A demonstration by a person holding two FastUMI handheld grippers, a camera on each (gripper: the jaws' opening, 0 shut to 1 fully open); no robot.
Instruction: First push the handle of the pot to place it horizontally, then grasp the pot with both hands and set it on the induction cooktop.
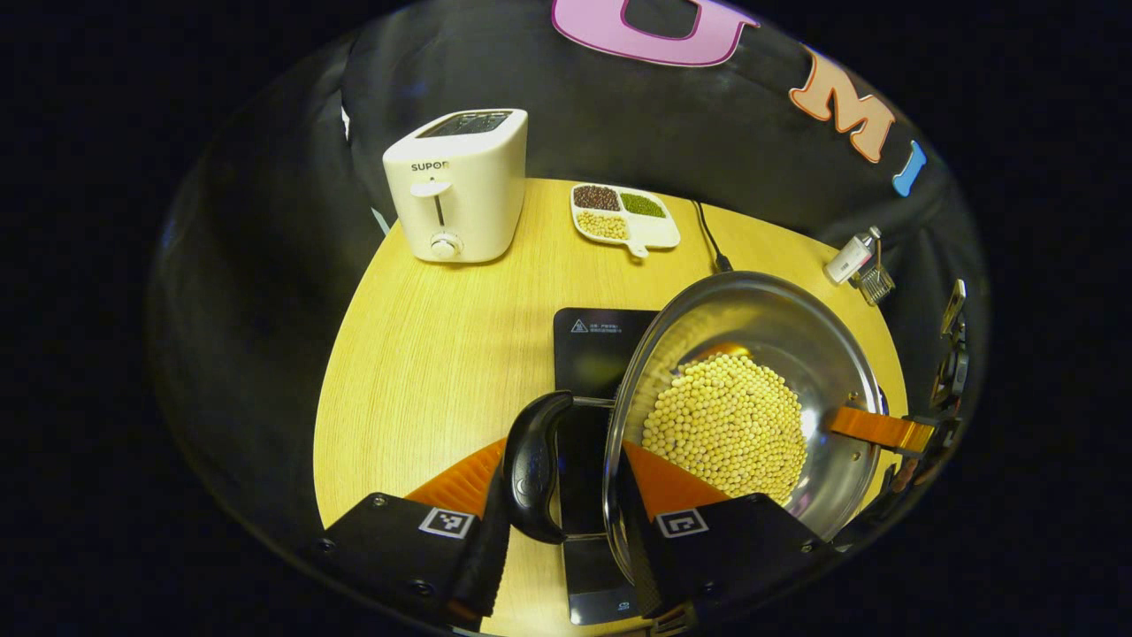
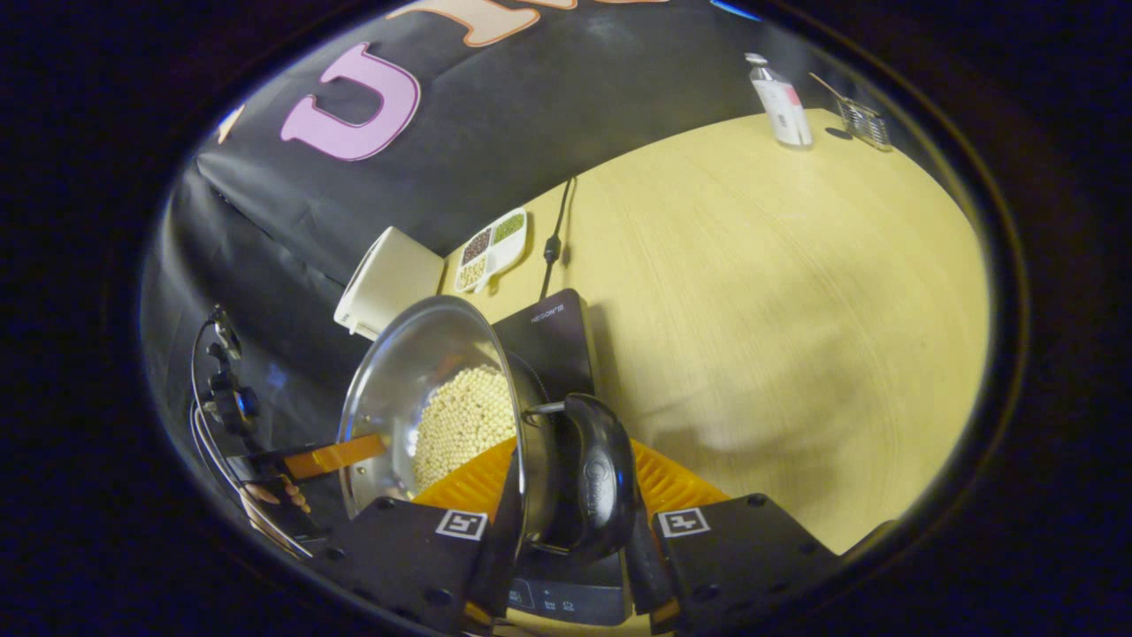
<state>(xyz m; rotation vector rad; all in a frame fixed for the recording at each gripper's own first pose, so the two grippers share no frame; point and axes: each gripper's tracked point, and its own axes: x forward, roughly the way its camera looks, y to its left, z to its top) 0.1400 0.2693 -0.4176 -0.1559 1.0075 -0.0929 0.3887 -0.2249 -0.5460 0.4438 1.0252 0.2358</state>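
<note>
1. Round stainless-steel pot [image 1: 752,354] with pale yellow soybeans [image 1: 727,426] inside was held tilted, off the light wooden worktop [image 1: 424,354], above the flat black induction cooktop [image 1: 591,354].
2. Left claw [image 1: 566,478] clenched on the pot's black side handle [image 1: 531,464]; one finger outside the handle, the other inside the rim, touching the beans.
3. Right claw [image 2: 575,495] clenched on the opposite black handle [image 2: 594,482], fingers pressing from both sides.
4. In the left gripper view, the right claw's finger showed at the pot's far rim.
5. White toaster [image 1: 460,186] and white divided dish of mixed beans [image 1: 623,219] stood behind the cooktop, well apart from the pot.
6. Small white bottle [image 2: 780,99] sat at the worktop's far edge.
</note>
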